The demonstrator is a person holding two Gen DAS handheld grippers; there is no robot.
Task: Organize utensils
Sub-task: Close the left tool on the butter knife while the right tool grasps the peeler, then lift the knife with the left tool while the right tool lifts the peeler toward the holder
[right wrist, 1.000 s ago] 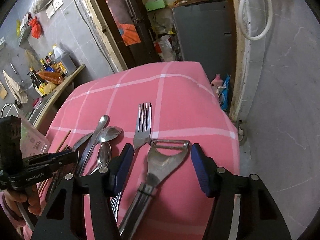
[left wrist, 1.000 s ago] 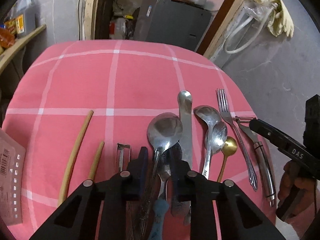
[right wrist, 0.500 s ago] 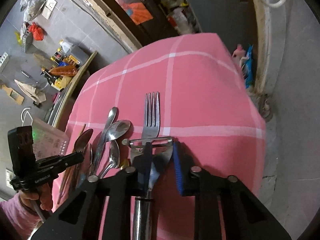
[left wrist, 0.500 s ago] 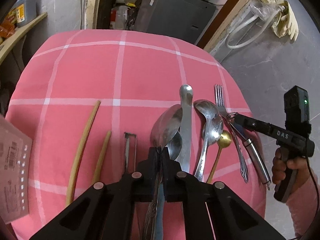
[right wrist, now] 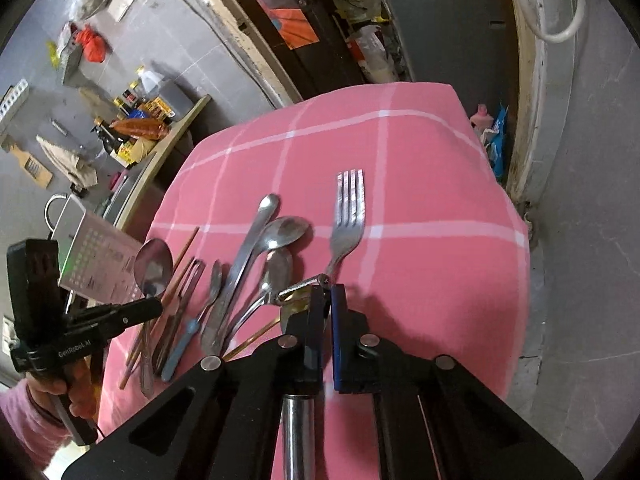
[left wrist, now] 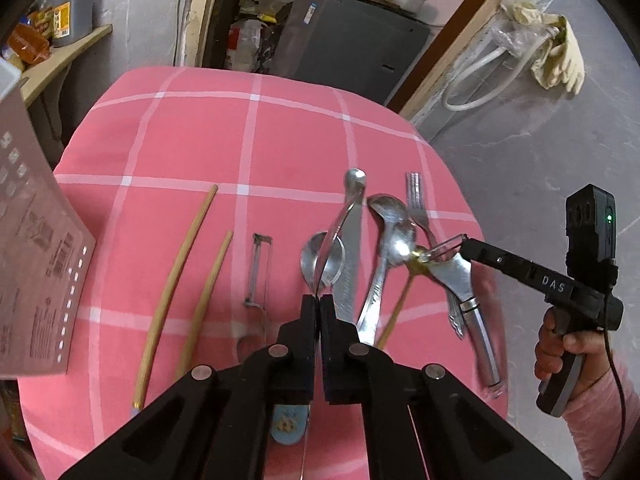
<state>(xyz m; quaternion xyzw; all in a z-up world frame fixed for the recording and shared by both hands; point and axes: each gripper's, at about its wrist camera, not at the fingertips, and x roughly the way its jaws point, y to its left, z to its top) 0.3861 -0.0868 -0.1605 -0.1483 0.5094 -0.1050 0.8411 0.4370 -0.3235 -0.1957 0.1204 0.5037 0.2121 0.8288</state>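
Note:
Several utensils lie in a row on the pink checked tablecloth [left wrist: 240, 140]. My left gripper [left wrist: 319, 300] is shut on the large steel spoon [left wrist: 338, 232], which is lifted off the cloth and seen edge-on. A smaller spoon [left wrist: 322, 260] and a knife [left wrist: 352, 240] lie under it. In the right wrist view the same large spoon [right wrist: 153, 266] sticks up from my left gripper [right wrist: 156, 306]. My right gripper [right wrist: 328, 292] is shut on the steel peeler [right wrist: 298, 432], with its head raised beside the fork [right wrist: 348, 208]. The peeler [left wrist: 456, 276] hangs tilted over the gold spoon [left wrist: 416, 266].
Two wooden chopsticks [left wrist: 180, 272] and a thin wire peeler [left wrist: 258, 268] lie left of the spoons. A grey box grater [left wrist: 36, 280] stands at the table's left edge. Two more spoons [right wrist: 286, 232] lie by the knife [right wrist: 248, 252]. The cloth's far half is bare.
Both grippers have gone from open to shut. The left one took the large spoon and raised it. The right one took the peeler and lifted it off the cloth.

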